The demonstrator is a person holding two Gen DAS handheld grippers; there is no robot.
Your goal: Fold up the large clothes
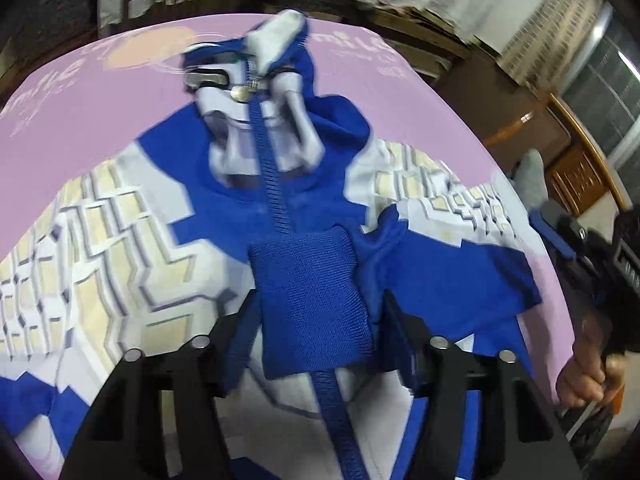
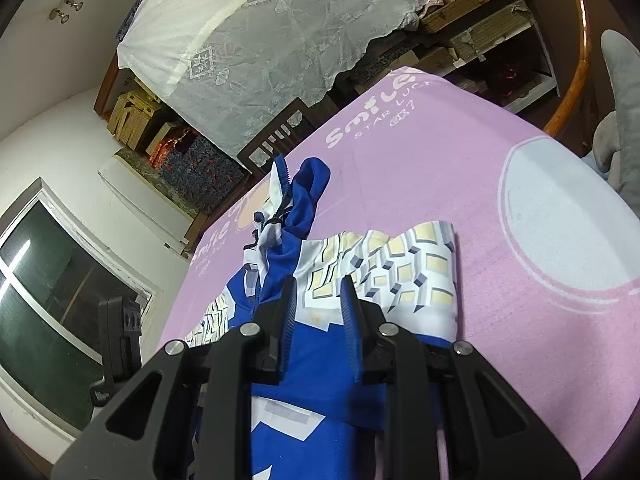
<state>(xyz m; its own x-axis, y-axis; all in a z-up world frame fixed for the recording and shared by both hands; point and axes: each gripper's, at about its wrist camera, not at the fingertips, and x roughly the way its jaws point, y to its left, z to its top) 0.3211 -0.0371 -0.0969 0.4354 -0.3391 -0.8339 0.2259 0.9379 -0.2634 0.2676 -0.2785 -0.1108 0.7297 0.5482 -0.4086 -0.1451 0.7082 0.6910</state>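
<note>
The left gripper (image 1: 316,320) jaws are standing apart around the blue cuff (image 1: 312,300) of the jacket (image 1: 120,248), the right gripper (image 2: 318,312) jaws are sitting a little apart over its blue cloth with no clear grip, and the next fold is needing a firm pinch.

Jacket (image 1: 304,208) collar motion-blurred; hem cut off below.

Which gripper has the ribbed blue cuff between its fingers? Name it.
The left gripper: its open jaws straddle the ribbed cuff on the zipper. The right gripper has only smooth blue jacket fabric.

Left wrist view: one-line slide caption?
Open left gripper straddles a blue ribbed cuff on the zip-up jacket spread over a pink cloth.
</note>
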